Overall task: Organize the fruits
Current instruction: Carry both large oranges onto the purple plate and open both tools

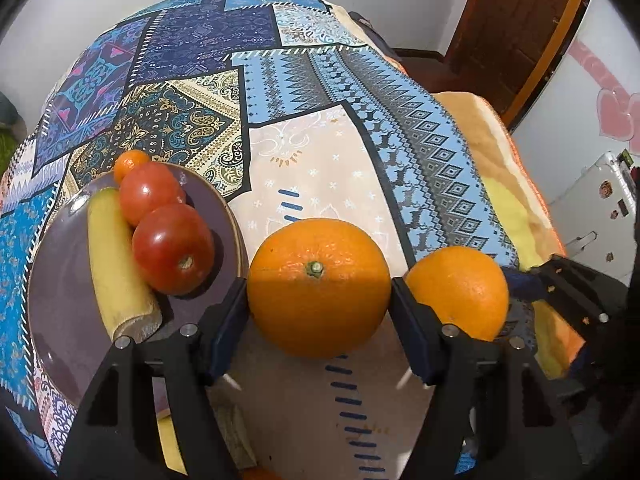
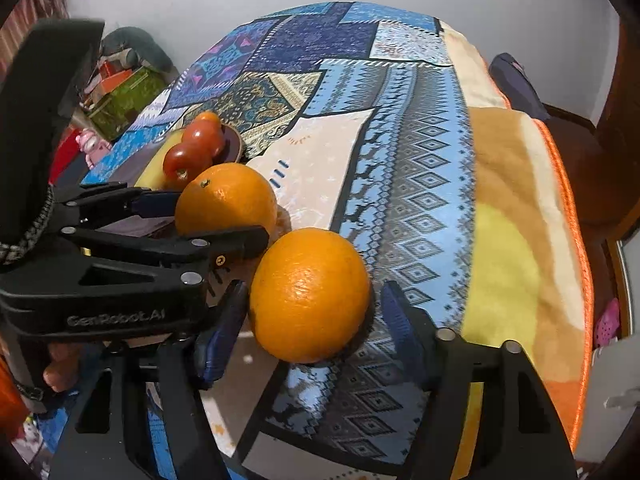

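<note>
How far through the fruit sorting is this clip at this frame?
Partly done. The purple plate already holds a banana, two tomatoes and a small orange. In hand: the left gripper has its jaws against the stem-up orange; the right gripper brackets the second orange, jaws open. Both oranges sit on the tablecloth, not yet plated.

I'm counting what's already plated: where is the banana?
The banana lies on the purple plate, left in the left wrist view, beside two tomatoes.
</note>
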A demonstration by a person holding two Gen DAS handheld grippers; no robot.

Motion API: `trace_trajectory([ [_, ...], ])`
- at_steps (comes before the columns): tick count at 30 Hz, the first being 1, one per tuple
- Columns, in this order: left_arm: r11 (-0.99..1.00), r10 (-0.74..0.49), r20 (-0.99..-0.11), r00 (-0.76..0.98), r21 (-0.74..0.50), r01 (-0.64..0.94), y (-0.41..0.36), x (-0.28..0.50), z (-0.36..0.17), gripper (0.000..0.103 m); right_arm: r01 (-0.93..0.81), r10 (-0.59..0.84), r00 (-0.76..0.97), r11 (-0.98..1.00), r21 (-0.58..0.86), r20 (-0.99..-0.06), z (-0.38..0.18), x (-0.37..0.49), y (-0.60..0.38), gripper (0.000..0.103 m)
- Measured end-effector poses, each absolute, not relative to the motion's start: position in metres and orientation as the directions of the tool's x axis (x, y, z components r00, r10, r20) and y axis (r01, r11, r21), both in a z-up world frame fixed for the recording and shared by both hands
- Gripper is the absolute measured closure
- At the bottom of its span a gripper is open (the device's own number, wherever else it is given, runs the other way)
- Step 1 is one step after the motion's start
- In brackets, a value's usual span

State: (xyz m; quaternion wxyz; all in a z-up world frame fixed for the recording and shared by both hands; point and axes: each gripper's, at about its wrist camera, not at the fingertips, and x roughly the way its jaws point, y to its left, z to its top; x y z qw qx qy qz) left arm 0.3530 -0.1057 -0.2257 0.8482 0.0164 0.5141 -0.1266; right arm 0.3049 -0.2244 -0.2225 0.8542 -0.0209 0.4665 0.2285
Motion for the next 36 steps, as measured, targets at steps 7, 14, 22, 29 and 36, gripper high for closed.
trace_trajectory([
  [7, 0.961, -0.228, -0.85, 0.475, -0.118, 0.249, -0.102, 0.337, -0.206, 0.035, -0.397, 0.336, 0.503, 0.908, 0.133, -0.796, -0.216, 0.297, -0.221, 0.048],
  [14, 0.964, -0.228, -0.818, 0.528, -0.115, 0.239, -0.084, 0.32, -0.174, 0.035, -0.393, 0.34, 0.53, 0.91, 0.13, -0.777, -0.2, 0.293, -0.218, 0.048],
  [22, 0.981, -0.173, -0.775, 0.607, -0.079, 0.178, -0.037, 0.3, -0.134, 0.035, -0.425, 0.38, 0.578, 0.896, 0.131, -0.723, -0.166, 0.291, -0.197, 0.048],
  [29, 0.993, -0.114, -0.77, 0.627, -0.072, 0.092, 0.017, 0.292, -0.121, 0.035, -0.465, 0.423, 0.591, 0.874, 0.138, -0.687, -0.149, 0.296, -0.164, 0.048],
  [36, 0.998, -0.061, -0.789, 0.611, -0.065, 0.016, 0.062, 0.292, -0.134, 0.035, -0.503, 0.453, 0.575, 0.853, 0.142, -0.681, -0.148, 0.304, -0.129, 0.048],
])
